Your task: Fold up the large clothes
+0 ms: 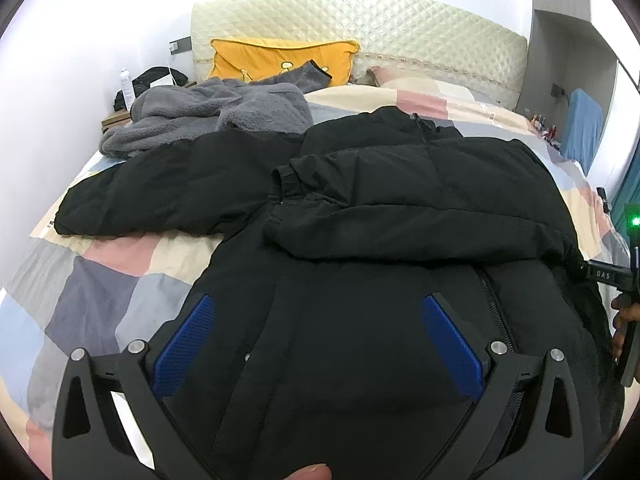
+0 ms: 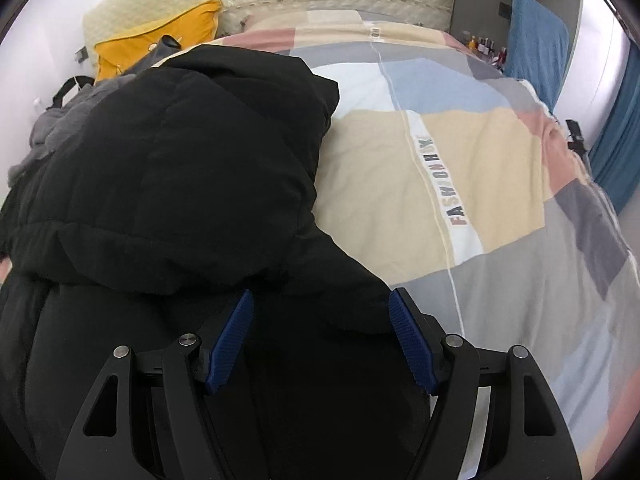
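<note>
A big black puffy jacket [image 1: 360, 240] lies flat on a bed with a patchwork quilt [image 1: 80, 300] of pink, cream, grey and blue squares. One black sleeve [image 1: 400, 200] is folded across the jacket's front, and its stretchy cuff sits near the middle. The other sleeve sticks out toward 10 o'clock.

The left gripper [image 1: 318, 340] has its two blue ribbed pads [image 1: 182, 344] spread wide apart. The jacket's lower front fills the space between them, by its zipper [image 1: 492, 308]. Nothing is pinched.

The right gripper [image 2: 320, 336] is at the jacket's right edge. Its blue pads are wide apart too, with black cloth between them and nothing squeezed. From this claw, the jacket [image 2: 160, 200] spreads up toward 10 and 11 o'clock. The quilt [image 2: 480, 160] lies toward 1 and 2 o'clock.

Past the jacket, at 11 o'clock, a fuzzy grey garment [image 1: 208, 116] is heaped up. Behind it a yellow pillow [image 1: 280, 58] leans on the cream quilted headboard [image 1: 360, 24].
</note>
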A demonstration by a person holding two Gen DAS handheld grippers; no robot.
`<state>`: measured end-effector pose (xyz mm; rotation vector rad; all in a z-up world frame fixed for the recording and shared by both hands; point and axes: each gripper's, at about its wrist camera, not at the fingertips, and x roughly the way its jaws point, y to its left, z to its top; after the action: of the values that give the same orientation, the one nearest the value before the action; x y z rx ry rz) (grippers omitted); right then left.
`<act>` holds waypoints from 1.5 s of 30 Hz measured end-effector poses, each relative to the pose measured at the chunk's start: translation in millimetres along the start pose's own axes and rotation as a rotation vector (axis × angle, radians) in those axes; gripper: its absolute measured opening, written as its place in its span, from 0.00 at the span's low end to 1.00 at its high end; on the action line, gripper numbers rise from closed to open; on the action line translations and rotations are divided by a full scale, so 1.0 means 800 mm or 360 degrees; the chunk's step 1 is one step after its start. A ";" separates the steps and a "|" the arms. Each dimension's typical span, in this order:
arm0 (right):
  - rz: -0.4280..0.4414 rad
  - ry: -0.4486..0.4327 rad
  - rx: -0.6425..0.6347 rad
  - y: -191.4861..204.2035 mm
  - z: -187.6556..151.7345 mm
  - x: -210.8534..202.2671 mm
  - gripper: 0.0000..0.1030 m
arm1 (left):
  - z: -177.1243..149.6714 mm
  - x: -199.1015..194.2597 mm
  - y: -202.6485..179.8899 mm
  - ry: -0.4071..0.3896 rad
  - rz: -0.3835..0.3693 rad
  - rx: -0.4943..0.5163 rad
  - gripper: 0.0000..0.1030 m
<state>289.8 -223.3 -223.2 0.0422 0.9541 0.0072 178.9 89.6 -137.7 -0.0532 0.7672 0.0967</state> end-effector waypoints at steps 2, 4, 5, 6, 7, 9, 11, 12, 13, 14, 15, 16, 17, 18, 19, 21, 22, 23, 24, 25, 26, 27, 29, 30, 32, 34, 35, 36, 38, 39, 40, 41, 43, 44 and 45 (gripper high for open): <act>0.0007 0.0001 -0.0021 0.001 0.004 0.006 0.67 | 0.000 -0.002 0.000 -0.0015 0.0001 -0.0004 1.00; 0.0017 -0.0009 -0.0014 0.002 0.010 0.009 0.67 | 0.000 -0.002 -0.001 -0.0019 0.0000 -0.0003 1.00; 0.0035 -0.0020 0.0005 0.001 0.013 0.009 0.67 | 0.000 -0.002 -0.001 -0.0016 0.0006 0.0001 1.00; 0.0058 -0.0034 0.0029 -0.001 0.015 0.009 0.67 | 0.000 -0.001 -0.001 -0.0012 0.0012 0.0007 1.00; 0.0079 -0.0057 0.0057 -0.004 0.017 0.008 0.67 | -0.001 0.000 -0.002 -0.0009 0.0013 0.0011 1.00; 0.0110 -0.0100 0.0101 -0.005 0.020 0.002 0.67 | -0.001 0.003 -0.004 0.0001 0.0013 0.0018 1.00; 0.0134 -0.0159 0.0150 -0.014 0.024 -0.007 0.67 | -0.001 0.007 -0.005 0.0016 0.0013 0.0016 1.00; 0.0142 -0.0178 0.0171 -0.017 0.028 -0.008 0.67 | 0.000 0.009 -0.005 0.0023 0.0010 0.0014 1.00; 0.0155 -0.0193 0.0202 -0.023 0.031 -0.009 0.67 | -0.001 0.011 -0.005 0.0028 0.0006 0.0009 1.00; 0.0172 -0.0200 0.0238 -0.030 0.033 -0.011 0.67 | 0.000 0.013 -0.004 0.0037 0.0002 0.0000 1.00; 0.0188 -0.0198 0.0271 -0.036 0.034 -0.011 0.67 | 0.000 0.015 -0.004 0.0042 0.0000 -0.0007 1.00; 0.0199 -0.0194 0.0298 -0.042 0.034 -0.010 0.67 | 0.000 0.016 -0.003 0.0047 -0.0002 -0.0015 1.00; 0.0200 -0.0192 0.0310 -0.044 0.034 -0.008 0.67 | 0.000 0.018 -0.001 0.0057 -0.0011 -0.0026 1.00; 0.0193 -0.0186 0.0314 -0.046 0.032 -0.006 0.67 | 0.000 0.019 0.000 0.0065 -0.0019 -0.0034 1.00; 0.0186 -0.0169 0.0313 -0.046 0.031 -0.003 0.67 | 0.000 0.021 0.000 0.0074 -0.0027 -0.0040 1.00; 0.0198 -0.0132 0.0321 -0.044 0.026 0.001 0.67 | 0.000 0.026 0.001 0.0102 -0.0052 -0.0056 1.00; 0.0209 -0.0128 0.0325 -0.043 0.026 0.001 0.67 | 0.000 0.028 0.002 0.0112 -0.0061 -0.0065 1.00; 0.0209 -0.0136 0.0320 -0.041 0.027 -0.002 0.67 | 0.000 0.029 0.002 0.0117 -0.0068 -0.0075 1.00; 0.0203 -0.0146 0.0311 -0.041 0.029 -0.004 0.67 | 0.002 0.029 0.005 0.0122 -0.0081 -0.0100 1.00; 0.0194 -0.0156 0.0296 -0.040 0.030 -0.006 0.67 | 0.004 0.030 0.008 0.0133 -0.0090 -0.0122 1.00; 0.0186 -0.0167 0.0279 -0.038 0.032 -0.009 0.67 | 0.006 0.031 0.011 0.0145 -0.0107 -0.0143 1.00; 0.0183 -0.0174 0.0275 -0.037 0.032 -0.010 0.67 | 0.009 0.031 0.013 0.0152 -0.0128 -0.0161 1.00; 0.0200 -0.0181 0.0281 -0.038 0.033 -0.010 0.67 | 0.021 0.032 0.020 0.0174 -0.0164 -0.0220 1.00; 0.0205 -0.0179 0.0283 -0.041 0.032 -0.009 0.67 | 0.026 0.031 0.024 0.0176 -0.0176 -0.0252 1.00; 0.0208 -0.0176 0.0285 -0.043 0.032 -0.007 0.67 | 0.040 0.034 0.032 0.0193 -0.0203 -0.0320 1.00; 0.0214 -0.0163 0.0298 -0.044 0.032 -0.004 0.67 | 0.055 0.044 0.038 0.0236 -0.0201 -0.0346 1.00; 0.0214 -0.0151 0.0303 -0.045 0.032 -0.003 0.67 | 0.061 0.048 0.039 0.0248 -0.0203 -0.0346 1.00; 0.0210 -0.0138 0.0309 -0.045 0.032 -0.002 0.67 | 0.069 0.057 0.041 0.0262 -0.0205 -0.0348 1.00; 0.0217 -0.0134 0.0315 -0.044 0.033 -0.002 0.67 | 0.084 0.079 0.046 0.0310 -0.0213 -0.0357 1.00; 0.0219 -0.0139 0.0310 -0.044 0.033 -0.002 0.67 | 0.089 0.090 0.048 0.0340 -0.0215 -0.0367 1.00; 0.0214 -0.0143 0.0300 -0.043 0.034 -0.001 0.67 | 0.093 0.103 0.052 0.0373 -0.0214 -0.0384 0.99; 0.0207 -0.0146 0.0285 -0.041 0.034 0.000 0.67 | 0.096 0.117 0.055 0.0414 -0.0206 -0.0411 0.98; 0.0207 -0.0150 0.0269 -0.041 0.034 0.004 0.67 | 0.098 0.145 0.061 0.0481 -0.0220 -0.0459 0.92; 0.0213 -0.0148 0.0269 -0.041 0.033 0.006 0.67 | 0.098 0.161 0.061 0.0515 -0.0225 -0.0460 0.90; 0.0219 -0.0148 0.0272 -0.042 0.033 0.008 0.67 | 0.096 0.172 0.061 0.0543 -0.0221 -0.0460 0.88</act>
<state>314.6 -257.5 -214.2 0.2635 0.8554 0.0503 325.1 154.1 -178.9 -0.4054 1.0832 0.0665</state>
